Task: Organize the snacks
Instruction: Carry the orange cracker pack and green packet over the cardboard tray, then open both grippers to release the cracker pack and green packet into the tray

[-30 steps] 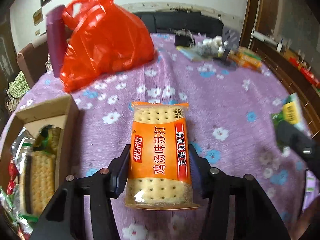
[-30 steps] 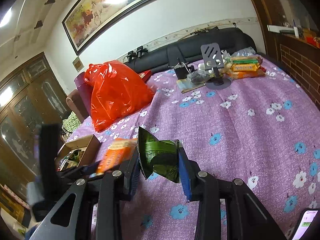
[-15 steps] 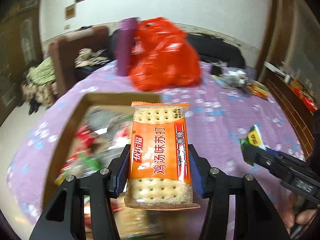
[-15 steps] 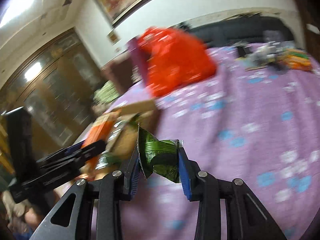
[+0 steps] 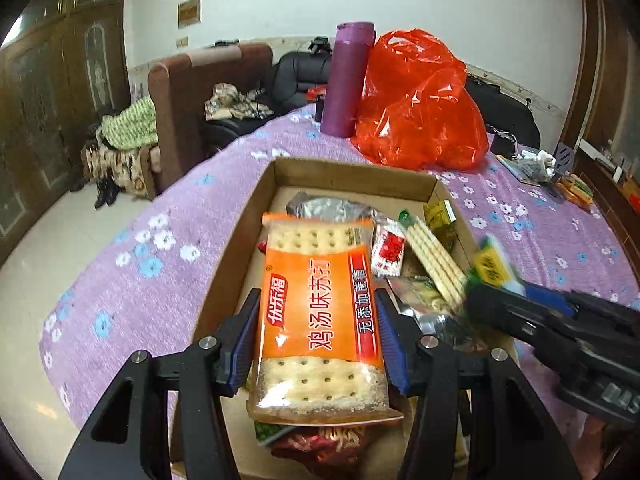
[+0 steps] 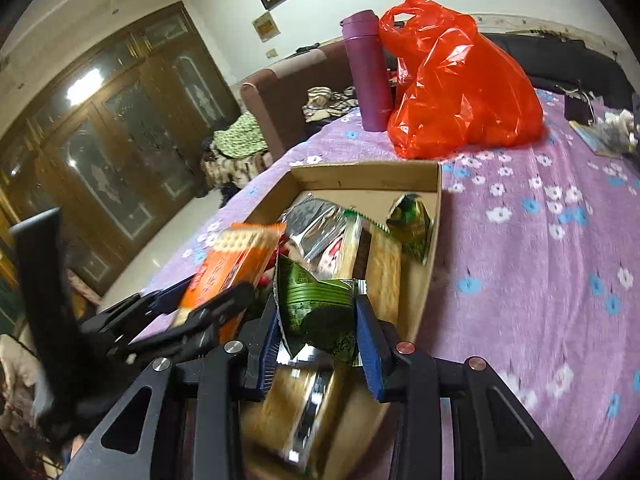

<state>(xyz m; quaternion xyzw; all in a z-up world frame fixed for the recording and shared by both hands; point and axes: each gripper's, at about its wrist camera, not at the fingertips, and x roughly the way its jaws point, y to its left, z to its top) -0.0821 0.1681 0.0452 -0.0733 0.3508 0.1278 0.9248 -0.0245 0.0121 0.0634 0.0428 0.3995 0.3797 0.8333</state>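
Over the cardboard box (image 5: pixel 352 178), held up in the air: an orange cracker pack (image 5: pixel 320 316), pinched flat between the jaws of the left gripper (image 5: pixel 318 344). Beside it, also over the box, a small green snack bag (image 6: pixel 318 312), squeezed tight and crumpled in the jaws of the right gripper (image 6: pixel 320 334). Both packs up high, not yet touching the pile below. Down inside the box: a silver bag (image 6: pixel 316 224), a long pack of pale crackers (image 5: pixel 434 258), a little white and red packet (image 5: pixel 388 246), another green bag (image 6: pixel 414 222) leaning in the far corner, and more. Under the box, a purple cloth with small flowers (image 5: pixel 140 280), maybe on a desk or a bed, hard to say which. Farther back, a big red plastic bag (image 5: pixel 420 104) with a purple bottle (image 5: pixel 348 80) standing just beside it. Step in hand, most likely: bringing two snacks to the box to drop them in. Next move, probably: lower each pack to a free spot, then open the jaws. Little room left, so best to lay the flat orange pack down gently on top and keep the two grippers from bumping.
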